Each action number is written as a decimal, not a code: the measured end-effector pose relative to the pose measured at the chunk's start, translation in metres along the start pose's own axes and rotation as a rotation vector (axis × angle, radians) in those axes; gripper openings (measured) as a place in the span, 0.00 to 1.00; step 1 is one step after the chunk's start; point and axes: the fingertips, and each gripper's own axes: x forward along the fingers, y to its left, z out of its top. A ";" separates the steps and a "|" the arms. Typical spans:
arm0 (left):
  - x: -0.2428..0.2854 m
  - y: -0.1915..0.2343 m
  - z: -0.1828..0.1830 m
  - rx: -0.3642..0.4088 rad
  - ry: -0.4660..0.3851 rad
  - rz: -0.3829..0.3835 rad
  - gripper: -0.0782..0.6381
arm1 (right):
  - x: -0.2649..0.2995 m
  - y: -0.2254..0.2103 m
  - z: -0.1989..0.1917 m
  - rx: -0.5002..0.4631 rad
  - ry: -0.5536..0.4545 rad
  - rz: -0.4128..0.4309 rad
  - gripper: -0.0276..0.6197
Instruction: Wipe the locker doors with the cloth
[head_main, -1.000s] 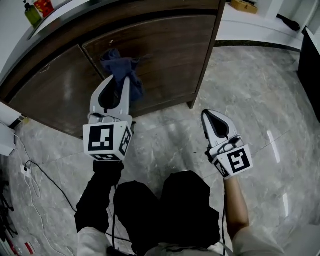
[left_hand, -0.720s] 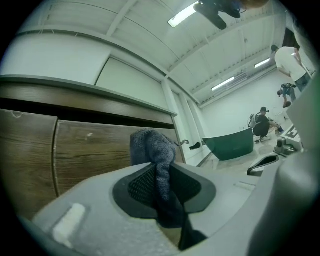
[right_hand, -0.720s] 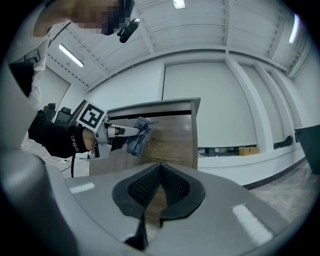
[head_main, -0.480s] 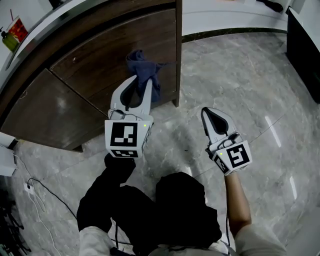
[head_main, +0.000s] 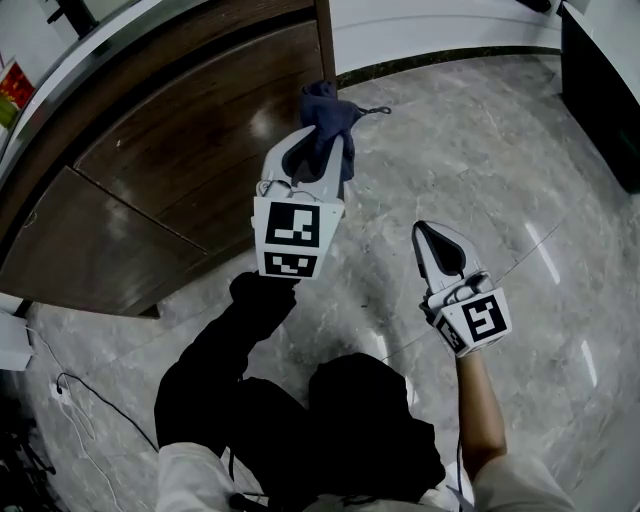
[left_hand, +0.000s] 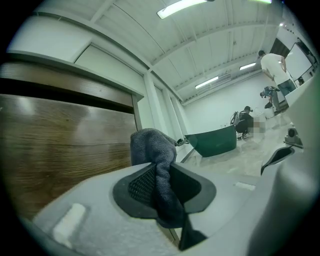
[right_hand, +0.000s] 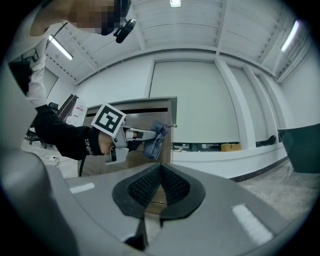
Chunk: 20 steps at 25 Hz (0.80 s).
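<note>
Now at the door's edge

The left tongs (head_main: 322, 145), clenched on the cloth (head_main: 328, 105), have swept rightward across the locker door (head_main: 190, 150). The cloth at their tips reaches its right edge, so this pass looks finished. The right tongs (head_main: 432, 232) hang clenched, empty.

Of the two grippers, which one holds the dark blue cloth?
The left gripper, by the corner of the locker: its jaws are clamped on the cloth. The right gripper is over the floor, jaws together with nothing between them.
</note>
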 end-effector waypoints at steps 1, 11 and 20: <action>0.007 0.001 -0.002 0.002 0.005 0.000 0.22 | 0.000 -0.002 0.000 0.002 -0.002 -0.001 0.05; 0.036 0.044 -0.013 0.005 0.033 0.070 0.22 | 0.002 -0.010 -0.009 0.023 0.036 -0.016 0.05; 0.027 0.052 -0.013 0.014 0.028 0.070 0.22 | 0.011 -0.002 -0.009 0.010 0.017 0.003 0.05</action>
